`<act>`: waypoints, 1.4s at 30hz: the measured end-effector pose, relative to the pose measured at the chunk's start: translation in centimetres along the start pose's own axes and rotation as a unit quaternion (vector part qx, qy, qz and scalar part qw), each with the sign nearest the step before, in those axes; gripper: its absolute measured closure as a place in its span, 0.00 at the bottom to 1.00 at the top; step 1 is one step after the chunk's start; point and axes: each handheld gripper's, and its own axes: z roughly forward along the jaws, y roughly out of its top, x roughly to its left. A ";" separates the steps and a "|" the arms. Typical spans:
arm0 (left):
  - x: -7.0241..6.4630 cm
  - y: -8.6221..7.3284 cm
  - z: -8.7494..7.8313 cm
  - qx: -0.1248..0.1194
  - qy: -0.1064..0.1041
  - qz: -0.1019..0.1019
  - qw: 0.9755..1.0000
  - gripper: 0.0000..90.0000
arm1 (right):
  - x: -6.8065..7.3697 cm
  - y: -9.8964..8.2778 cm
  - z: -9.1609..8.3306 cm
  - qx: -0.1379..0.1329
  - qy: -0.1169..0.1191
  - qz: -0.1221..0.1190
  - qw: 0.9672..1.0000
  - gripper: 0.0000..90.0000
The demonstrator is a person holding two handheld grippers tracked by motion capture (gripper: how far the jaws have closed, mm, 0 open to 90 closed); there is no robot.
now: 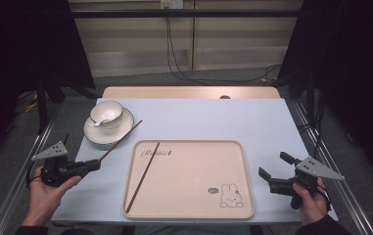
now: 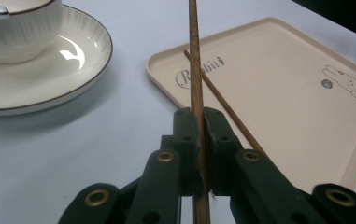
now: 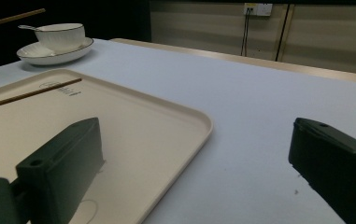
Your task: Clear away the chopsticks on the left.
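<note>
- two chopsticks: one chopstick (image 1: 143, 176) lying flat inside the tray, slanting from near the printed word at the far left corner down toward the near left edge; a second chopstick (image 1: 122, 140) off the tray, lifted, running from the left gripper up toward the saucer's rim.
- one beige tray (image 1: 233, 147) in the middle of the pale blue table (image 1: 213, 117), with a script word and one small rabbit drawing near its near right corner.
- one white bowl (image 1: 106, 113) sitting on one dark-rimmed saucer (image 1: 92, 133) at the far left, one spoon handle resting inside the bowl.
- two hand-held grippers, one per hand.
- left gripper (image 1: 94, 164) at the table's near left edge, jaws pressed tight on the second chopstick; in the left gripper view, stick clamped between the two black pads and running straight ahead.
- right gripper (image 1: 273, 171) just right of the tray, jaws spread wide with nothing between them, hovering over the table by the tray's right rim.
</note>
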 end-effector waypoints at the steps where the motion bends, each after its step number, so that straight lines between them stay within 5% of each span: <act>1: -0.4 -0.2 -0.1 -0.003 -0.005 -0.004 1.000 0.94 | 0.0 0.0 0.0 0.000 0.000 -0.001 1.000 0.03; 18: -6.1 -0.8 0.6 -0.003 0.018 -0.016 1.000 0.94 | 0.1 0.0 0.0 0.002 0.005 0.001 1.000 0.03; 23: -7.8 -0.8 1.4 0.008 0.050 -0.016 0.999 0.94 | 0.1 0.0 0.1 0.001 0.003 0.000 1.000 0.03; 28: -9.0 -0.6 2.1 0.001 0.072 -0.055 0.996 0.94 | 0.0 0.0 0.1 0.001 0.002 -0.001 1.000 0.03; 35: -10.6 0.1 4.7 0.002 0.091 -0.073 0.993 0.94 | 0.1 0.0 0.1 0.001 0.003 0.000 1.000 0.03; 42: -10.9 -0.2 8.0 0.045 0.098 -0.085 0.990 0.94 | 0.0 0.0 0.1 0.003 0.006 -0.001 1.000 0.03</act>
